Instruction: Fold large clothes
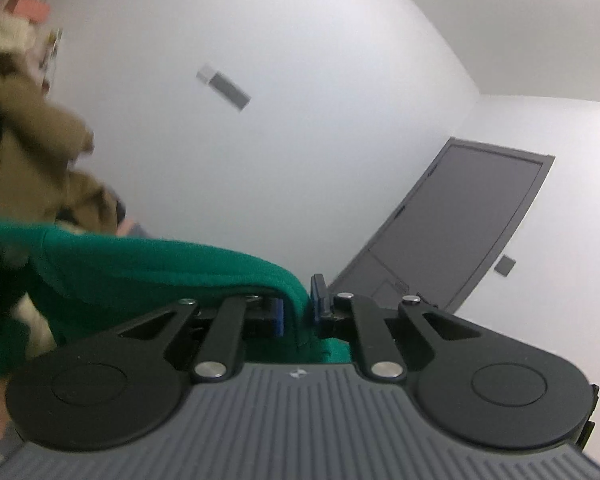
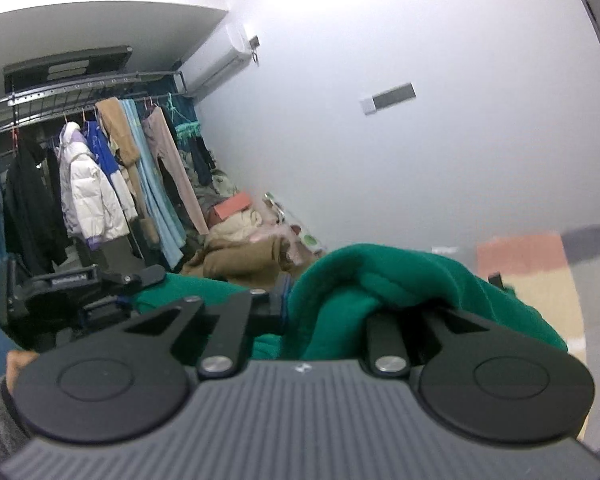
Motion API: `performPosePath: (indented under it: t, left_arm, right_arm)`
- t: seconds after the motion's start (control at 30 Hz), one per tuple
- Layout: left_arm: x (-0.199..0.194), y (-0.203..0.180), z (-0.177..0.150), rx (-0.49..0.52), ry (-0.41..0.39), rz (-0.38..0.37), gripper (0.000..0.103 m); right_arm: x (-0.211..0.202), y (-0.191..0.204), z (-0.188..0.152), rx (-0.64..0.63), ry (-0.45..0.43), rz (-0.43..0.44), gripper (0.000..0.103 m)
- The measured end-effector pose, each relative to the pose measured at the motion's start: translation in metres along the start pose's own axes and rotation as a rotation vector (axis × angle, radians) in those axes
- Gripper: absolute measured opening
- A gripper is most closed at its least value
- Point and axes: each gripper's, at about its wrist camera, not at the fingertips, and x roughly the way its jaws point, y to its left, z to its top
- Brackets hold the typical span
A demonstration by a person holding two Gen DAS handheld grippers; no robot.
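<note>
Pinching a fold of the green garment [image 1: 148, 276] between its blue pads, the left gripper [image 1: 299, 312] is clamped shut on it; the cloth stretches leftward. The right gripper [image 2: 324, 312] likewise grips bunched green fabric, which hides its right finger.

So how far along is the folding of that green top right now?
Done: the green garment is picked up, pinched by both the left gripper and the right gripper.
In hand: it is bunched over the jaws, not spread out.
Left: no fold is visible yet. The brown coat and other clothes lie heaped beyond, apparently unfolded.
</note>
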Motion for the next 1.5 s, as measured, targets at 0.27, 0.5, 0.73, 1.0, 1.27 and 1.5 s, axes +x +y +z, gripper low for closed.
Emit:
performPosePath:
  t: [0.27, 0.5, 0.73, 1.0, 1.27, 1.5]
  left_arm:
    - [-0.022, -0.096, 0.111, 0.173, -0.100, -0.006, 0.014]
    - [-0.025, -0.177, 0.195, 0.272, -0.141, 0.024, 0.014]
    - [0.025, -0.208, 0.233, 0.317, -0.103, 0.070, 0.014]
    - [0.169, -0.118, 0.178, 0.342, -0.012, 0.157, 0.014]
    - [0.332, 0.026, 0.108, 0.284, 0.132, 0.237, 0.015]
    - [0.464, 0.173, 0.040, 0.188, 0.282, 0.270, 0.015]
  right_arm:
    - [-0.027, 0.034, 0.092, -0.054, -0.162, 0.046, 0.021]
    - [-0.036, 0.061, 0.184, -0.139, -0.251, 0.065, 0.021]
    - [-0.005, 0.051, 0.234, -0.203, -0.282, -0.016, 0.020]
    - [0.094, -0.039, 0.178, -0.092, -0.163, -0.126, 0.020]
    - [0.226, -0.134, 0.098, -0.030, -0.051, -0.274, 0.020]
    - [0.353, -0.218, 0.011, -0.053, 0.085, -0.364, 0.020]
